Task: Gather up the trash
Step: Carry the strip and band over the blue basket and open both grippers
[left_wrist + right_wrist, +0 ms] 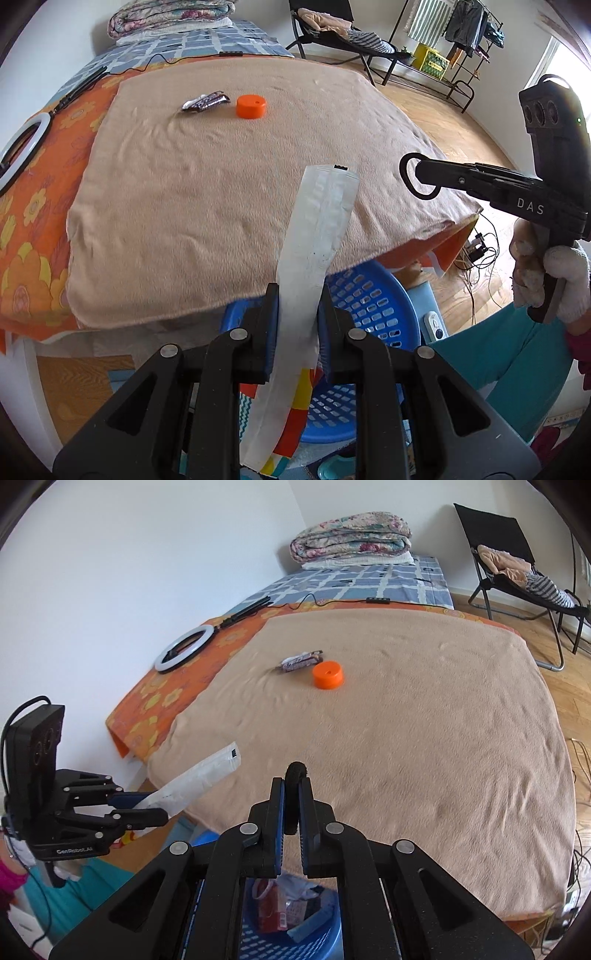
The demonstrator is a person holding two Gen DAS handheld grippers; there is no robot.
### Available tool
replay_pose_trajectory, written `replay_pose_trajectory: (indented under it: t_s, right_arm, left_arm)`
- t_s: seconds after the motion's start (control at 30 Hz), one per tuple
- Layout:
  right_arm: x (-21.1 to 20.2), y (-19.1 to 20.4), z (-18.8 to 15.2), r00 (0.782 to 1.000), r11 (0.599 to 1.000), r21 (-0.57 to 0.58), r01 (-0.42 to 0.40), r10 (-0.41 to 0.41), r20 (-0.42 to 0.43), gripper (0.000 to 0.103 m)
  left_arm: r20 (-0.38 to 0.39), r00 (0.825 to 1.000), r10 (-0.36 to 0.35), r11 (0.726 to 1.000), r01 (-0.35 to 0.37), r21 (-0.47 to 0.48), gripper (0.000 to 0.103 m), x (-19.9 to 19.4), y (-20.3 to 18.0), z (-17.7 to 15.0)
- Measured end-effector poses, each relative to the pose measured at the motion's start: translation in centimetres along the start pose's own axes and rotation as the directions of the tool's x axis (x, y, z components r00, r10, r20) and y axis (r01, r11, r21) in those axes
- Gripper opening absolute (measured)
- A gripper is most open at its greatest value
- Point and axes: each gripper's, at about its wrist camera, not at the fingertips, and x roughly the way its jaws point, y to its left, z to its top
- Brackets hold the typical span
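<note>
My left gripper (298, 306) is shut on a long white wrapper (321, 221) that sticks up past its fingers, over the bed's near edge. Below it stands a blue mesh basket (373, 302). My right gripper (291, 794) is shut on a thin black ring (295, 770), held edge-on above the same basket (325, 938), which holds several bits of trash. In the left wrist view the right gripper (421, 175) shows the ring (406, 181) at its tip. On the beige blanket (406, 738) lie an orange cap (328, 675) and a dark foil wrapper (301, 661), side by side.
A ring light (184, 648) lies on the orange flowered sheet at the bed's left side. A folded quilt (351, 535) sits at the far end. A black folding chair (517, 572) and a clothes rack (461, 44) stand on the wooden floor. Cables (476, 251) trail by the bed.
</note>
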Motion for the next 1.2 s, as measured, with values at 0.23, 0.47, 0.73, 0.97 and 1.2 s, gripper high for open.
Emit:
replay_pose_trajectory:
  t_s: [0.23,0.47,0.73,0.97,1.2]
  right_arm:
    - [0.2,1.8,-4.7,0.998,0.999,-0.029,-0.014,0.013,-0.053,0.005]
    - [1.6,2.6,-7.9,0.992,0.999,-0.033,-0.024,0.019,-0.123,0.005]
    - [3.3,3.4,-10.5,0.984,0.998,-0.064,-0.016,0.004,-0.179,0.005]
    - [4.5,2.8,-11.8,0.975,0.999,-0.048,-0.016,0.005,-0.221,0.005]
    - [5.1,2.5,-12.0,0.97,0.999,-0.032,-0.01,0.002,-0.243,0.005]
  left_arm:
    - [-0.071,0.997,-0.014,1.0,0.014,-0.005,0.018,1.2,-0.5,-4.8]
    - [-0.14,0.99,-0.017,1.0,0.017,0.0,0.018,3.4,-1.0,-7.4]
    - [-0.193,0.981,0.014,1.0,-0.013,0.009,0.018,6.0,-1.0,-8.4]
    - [-0.209,0.978,0.018,1.0,-0.018,0.0,0.018,7.0,-1.0,-8.3]
    - [-0.216,0.976,0.012,1.0,-0.014,-0.011,0.018,7.8,-1.1,-8.0]
